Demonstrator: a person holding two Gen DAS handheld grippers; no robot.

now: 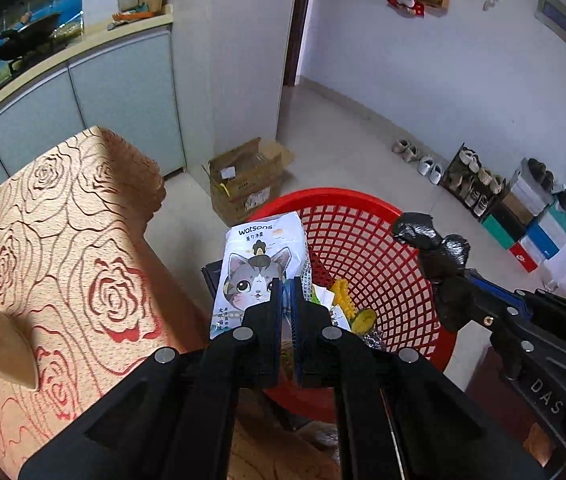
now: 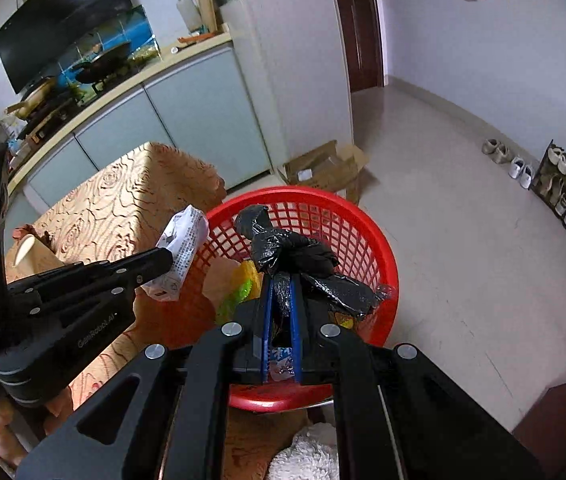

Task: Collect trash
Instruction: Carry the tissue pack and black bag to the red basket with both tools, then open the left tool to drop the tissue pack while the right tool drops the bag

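The left gripper (image 1: 286,284) has its fingers pinched narrow on one white tissue packet printed with a grey cat (image 1: 257,270), held over the rim of one red plastic mesh basket (image 1: 363,232); the right gripper (image 2: 281,280) clamps one crumpled black plastic bag (image 2: 295,254) above the same basket, beside a tabletop under a rose-patterned orange cloth (image 1: 63,240), one open cardboard box (image 1: 243,178) on the tiled floor

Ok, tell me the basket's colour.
Red, an open plastic mesh basket; the right wrist view shows it best.
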